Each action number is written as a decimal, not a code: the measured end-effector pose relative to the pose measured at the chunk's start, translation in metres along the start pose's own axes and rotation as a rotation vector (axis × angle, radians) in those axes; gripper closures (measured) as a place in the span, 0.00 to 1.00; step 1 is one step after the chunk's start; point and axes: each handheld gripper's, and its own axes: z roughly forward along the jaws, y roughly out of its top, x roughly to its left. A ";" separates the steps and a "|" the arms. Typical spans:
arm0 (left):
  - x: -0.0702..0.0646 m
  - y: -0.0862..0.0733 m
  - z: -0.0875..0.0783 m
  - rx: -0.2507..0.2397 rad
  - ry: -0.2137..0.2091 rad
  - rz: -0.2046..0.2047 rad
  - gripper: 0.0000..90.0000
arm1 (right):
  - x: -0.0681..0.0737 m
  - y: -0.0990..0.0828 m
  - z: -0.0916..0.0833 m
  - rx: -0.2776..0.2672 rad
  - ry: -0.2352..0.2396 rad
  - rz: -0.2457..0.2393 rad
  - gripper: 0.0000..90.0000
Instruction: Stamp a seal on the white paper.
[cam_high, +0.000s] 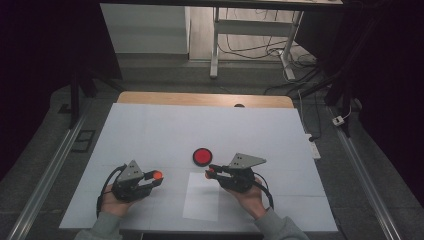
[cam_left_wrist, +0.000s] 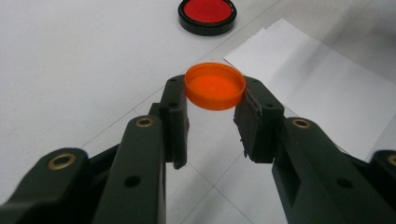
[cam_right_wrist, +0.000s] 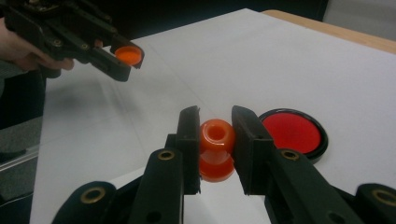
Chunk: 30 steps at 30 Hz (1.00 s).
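Left claw (cam_left_wrist: 211, 109) pinching round orange cap (cam_left_wrist: 215, 86), right claw (cam_right_wrist: 215, 123) clamping glossy orange spool (cam_right_wrist: 216, 149)

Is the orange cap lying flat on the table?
No, the orange cap is gripped between the two black jaws of the left tool, raised above the white table.

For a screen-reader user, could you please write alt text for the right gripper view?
The right tool clamps a small orange bottle-like piece between its black jaws above a white table. A red disc in a black rim lies just beyond, and farther off the left tool holds an orange cap.
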 end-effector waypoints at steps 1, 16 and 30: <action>0.000 0.000 0.000 0.000 0.000 0.000 0.72 | 0.001 -0.001 0.000 0.005 0.004 0.001 0.81; 0.000 0.000 0.000 0.001 0.000 -0.001 0.72 | 0.013 -0.010 0.006 0.048 0.043 -0.017 0.81; 0.000 0.000 0.001 0.001 0.000 -0.002 0.72 | 0.017 -0.014 0.008 0.067 0.054 -0.033 0.81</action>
